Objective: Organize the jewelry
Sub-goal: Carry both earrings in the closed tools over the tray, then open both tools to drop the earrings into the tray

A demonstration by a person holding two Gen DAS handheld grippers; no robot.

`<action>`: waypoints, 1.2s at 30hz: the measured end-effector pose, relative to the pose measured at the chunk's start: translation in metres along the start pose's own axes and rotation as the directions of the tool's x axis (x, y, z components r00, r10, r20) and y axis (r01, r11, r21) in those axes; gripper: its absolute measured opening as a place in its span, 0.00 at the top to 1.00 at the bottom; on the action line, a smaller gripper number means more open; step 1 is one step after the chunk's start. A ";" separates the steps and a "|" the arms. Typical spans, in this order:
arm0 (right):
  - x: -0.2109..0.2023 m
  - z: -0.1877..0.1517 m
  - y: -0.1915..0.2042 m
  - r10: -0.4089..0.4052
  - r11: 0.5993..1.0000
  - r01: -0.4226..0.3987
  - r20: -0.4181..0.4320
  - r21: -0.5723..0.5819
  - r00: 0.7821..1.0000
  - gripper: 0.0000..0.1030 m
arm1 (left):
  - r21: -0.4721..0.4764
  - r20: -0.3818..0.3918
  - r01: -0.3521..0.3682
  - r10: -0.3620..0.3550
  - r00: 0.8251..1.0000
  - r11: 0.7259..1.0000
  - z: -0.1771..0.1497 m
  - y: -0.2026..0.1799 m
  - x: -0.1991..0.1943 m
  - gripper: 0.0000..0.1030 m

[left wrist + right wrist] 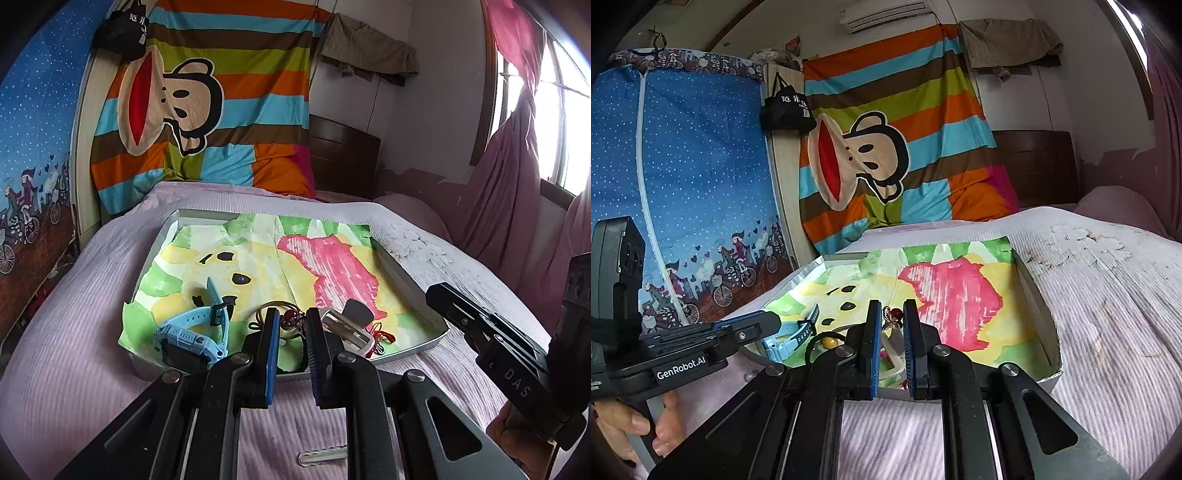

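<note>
Both grippers hover with jaws apart over the near edge of a shallow metal tray [413,275] on a ribbed pink bed: left gripper [291,328], right gripper [892,317]. Inside, on crinkly painted paper [258,258], sit a chunky blue rubber watch [192,332], a thin ring [275,305] and a red bead charm [894,314].

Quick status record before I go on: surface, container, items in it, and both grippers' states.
surface: bed with pink ribbed cover
container: shallow white tray, lined with painted paper
items: blue watch; ring with red bead charm; white clip-like piece, all at the near edge
left gripper: open, fingers either side of the charm, not closed on it
right gripper: open, aimed at the same charm
</note>
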State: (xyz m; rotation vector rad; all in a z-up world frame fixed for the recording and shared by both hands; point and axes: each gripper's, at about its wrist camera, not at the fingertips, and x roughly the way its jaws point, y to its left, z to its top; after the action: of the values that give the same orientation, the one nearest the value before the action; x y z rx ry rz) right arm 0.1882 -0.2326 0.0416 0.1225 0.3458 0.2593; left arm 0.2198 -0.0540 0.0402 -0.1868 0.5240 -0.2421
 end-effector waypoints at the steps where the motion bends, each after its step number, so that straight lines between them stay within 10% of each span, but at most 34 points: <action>1: 0.004 -0.001 -0.002 -0.004 1.000 0.004 -0.005 0.000 1.000 0.90 | 0.000 -0.009 -0.002 0.002 1.000 1.000 0.000 0.000 0.006 0.87; 36: 0.063 -0.035 -0.022 -0.017 0.998 0.026 -0.178 0.050 0.984 0.87 | -0.004 -0.146 -0.011 0.011 0.989 1.000 -0.017 0.001 0.059 0.86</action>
State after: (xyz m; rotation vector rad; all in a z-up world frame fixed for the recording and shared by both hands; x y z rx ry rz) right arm 0.2380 -0.2335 -0.0151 0.1474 0.5313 0.2403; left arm 0.2603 -0.0710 -0.0022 -0.1717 0.6712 -0.2448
